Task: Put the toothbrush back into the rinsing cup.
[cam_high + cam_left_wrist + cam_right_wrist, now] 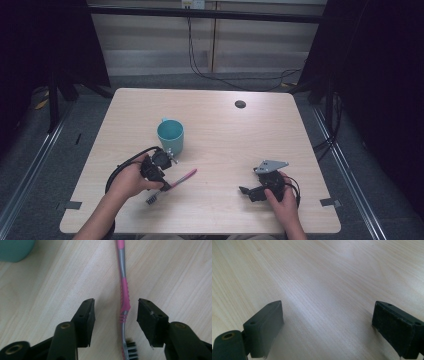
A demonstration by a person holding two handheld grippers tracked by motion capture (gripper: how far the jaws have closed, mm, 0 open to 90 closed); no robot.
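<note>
I see pink toothbrush (124, 296) flat on bench (225, 135), bristles toward me. My left tongs (116, 315) hang over it, one jaw each side of handle, gap both sides, not touching. So left tongs spread, nothing pinched. Teal cup (170, 136) stands near, just past my left hand (131, 181). My right tongs (327, 325) spread wide over bare bench, well apart from toothbrush.

Pale matt wood-grain table (225, 130), glossy pink-and-grey plastic toothbrush (124, 287), smooth teal mug (170, 135), matt black gripper pads (88, 320)
</note>
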